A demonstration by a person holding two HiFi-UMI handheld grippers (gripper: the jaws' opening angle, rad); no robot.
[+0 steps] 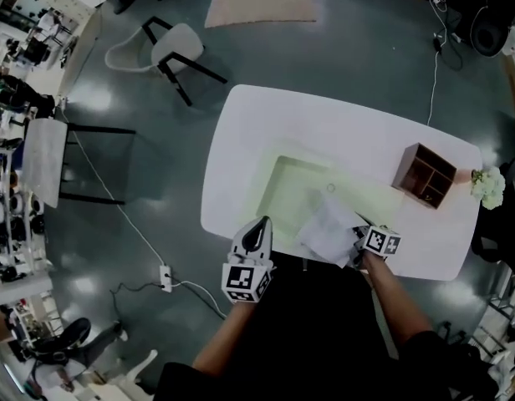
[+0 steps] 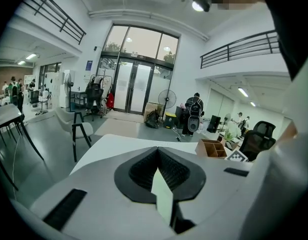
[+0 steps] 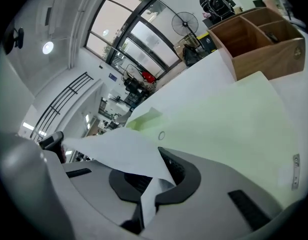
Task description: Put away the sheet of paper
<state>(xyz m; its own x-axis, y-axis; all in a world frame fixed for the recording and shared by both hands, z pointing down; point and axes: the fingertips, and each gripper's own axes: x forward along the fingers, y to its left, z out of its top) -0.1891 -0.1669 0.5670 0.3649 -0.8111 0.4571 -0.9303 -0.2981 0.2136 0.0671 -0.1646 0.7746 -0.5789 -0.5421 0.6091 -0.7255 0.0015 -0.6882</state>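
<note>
The white sheet of paper [image 1: 328, 228] hangs slightly crumpled over the table's front edge, and my right gripper [image 1: 359, 238] is shut on its right corner. In the right gripper view the paper [image 3: 119, 151] spreads left from the closed jaws of the right gripper [image 3: 148, 190]. Beneath it a pale green folder [image 1: 299, 186] lies flat on the white table [image 1: 324, 119]. My left gripper [image 1: 259, 224] sits at the folder's front left corner. In its own view the left gripper [image 2: 159, 176] has its jaws closed on a thin pale green sliver, apparently the folder's edge.
A wooden compartment organizer [image 1: 425, 175] stands at the table's right end, with white flowers [image 1: 490, 186] beyond it. A white chair [image 1: 170, 53] stands on the floor at the far left. A cable and power strip [image 1: 165, 278] lie on the floor to my left.
</note>
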